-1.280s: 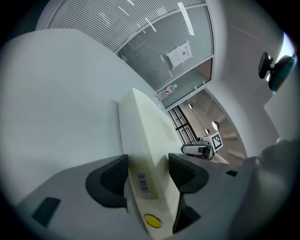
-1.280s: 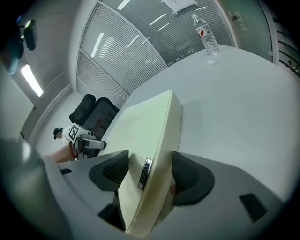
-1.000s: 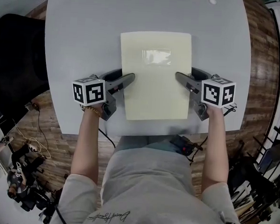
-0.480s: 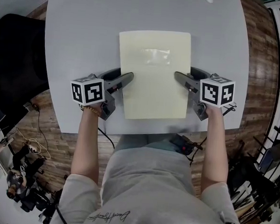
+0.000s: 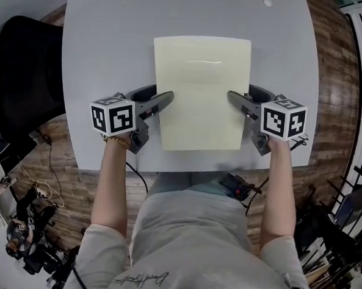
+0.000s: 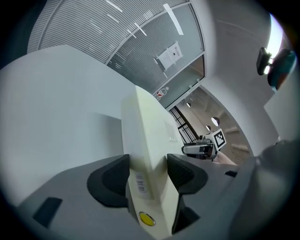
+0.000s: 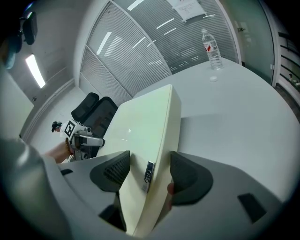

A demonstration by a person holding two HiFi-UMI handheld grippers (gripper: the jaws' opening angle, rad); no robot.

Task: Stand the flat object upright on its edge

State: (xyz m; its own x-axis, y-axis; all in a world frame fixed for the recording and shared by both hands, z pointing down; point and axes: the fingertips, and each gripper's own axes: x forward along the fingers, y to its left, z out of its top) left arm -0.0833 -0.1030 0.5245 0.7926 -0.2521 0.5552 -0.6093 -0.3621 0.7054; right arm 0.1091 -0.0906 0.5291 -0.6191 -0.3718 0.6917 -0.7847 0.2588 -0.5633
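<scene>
The flat object (image 5: 199, 93) is a pale yellow slab over the grey table (image 5: 108, 32), held between both grippers. My left gripper (image 5: 161, 99) is shut on its left edge, my right gripper (image 5: 235, 100) on its right edge. In the left gripper view the slab (image 6: 150, 140) runs away between the dark pads (image 6: 187, 171), a barcode sticker on its side, with the gripper (image 6: 147, 171) clamped on it. In the right gripper view the slab (image 7: 145, 126) sits the same way in that gripper (image 7: 149, 171). Its far edge is raised and casts a shadow on the table.
A clear water bottle (image 7: 212, 49) stands at the far side of the table, with a small white cap (image 7: 213, 78) nearby. A black office chair (image 5: 26, 70) is off the table's left edge. Cables and gear lie on the wood floor (image 5: 35, 236).
The slab's far edge has tipped up toward the camera, so it looks wider at the top and the glare on it has thinned. Both grippers stay where they were.
</scene>
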